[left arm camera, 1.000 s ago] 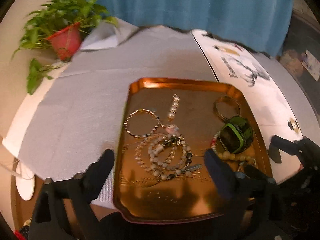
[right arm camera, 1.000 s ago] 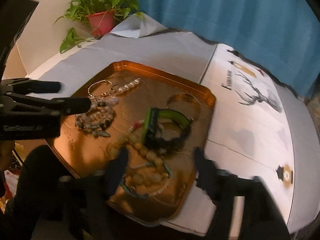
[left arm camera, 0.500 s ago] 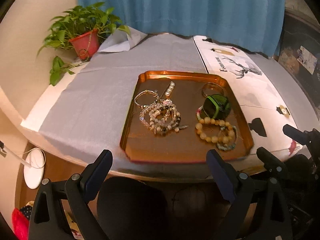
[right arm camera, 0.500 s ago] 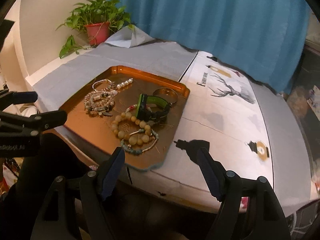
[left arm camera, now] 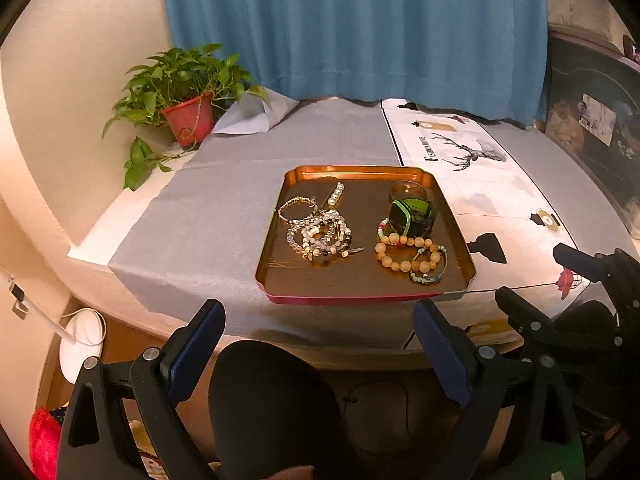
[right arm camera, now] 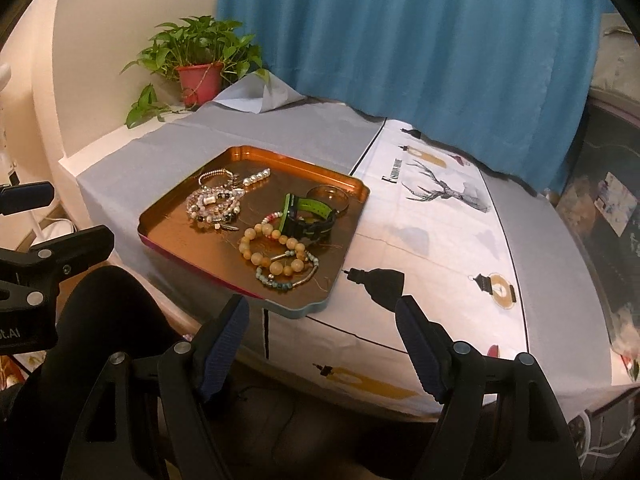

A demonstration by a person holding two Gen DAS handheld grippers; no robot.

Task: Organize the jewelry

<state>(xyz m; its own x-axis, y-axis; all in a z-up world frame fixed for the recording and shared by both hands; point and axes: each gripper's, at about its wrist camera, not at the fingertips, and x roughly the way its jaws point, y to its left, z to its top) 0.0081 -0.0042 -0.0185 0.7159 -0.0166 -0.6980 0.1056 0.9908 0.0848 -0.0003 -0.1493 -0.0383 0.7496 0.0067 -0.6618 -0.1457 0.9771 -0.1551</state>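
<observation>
Table point(left arm camera: 240, 208) with one tray point(left arm camera: 276, 240), one watch point(left arm camera: 412, 216), several bracelets.

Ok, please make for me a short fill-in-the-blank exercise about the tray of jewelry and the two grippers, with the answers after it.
1. All the jewelry lies on a ____-coloured tray.
2. The watch has a black and ____ strap.
3. The left gripper and the right gripper both stand ____, with nothing between the fingers.
4. The potted plant grows in a ____ pot.

Missing words: copper; green; open; red
</observation>
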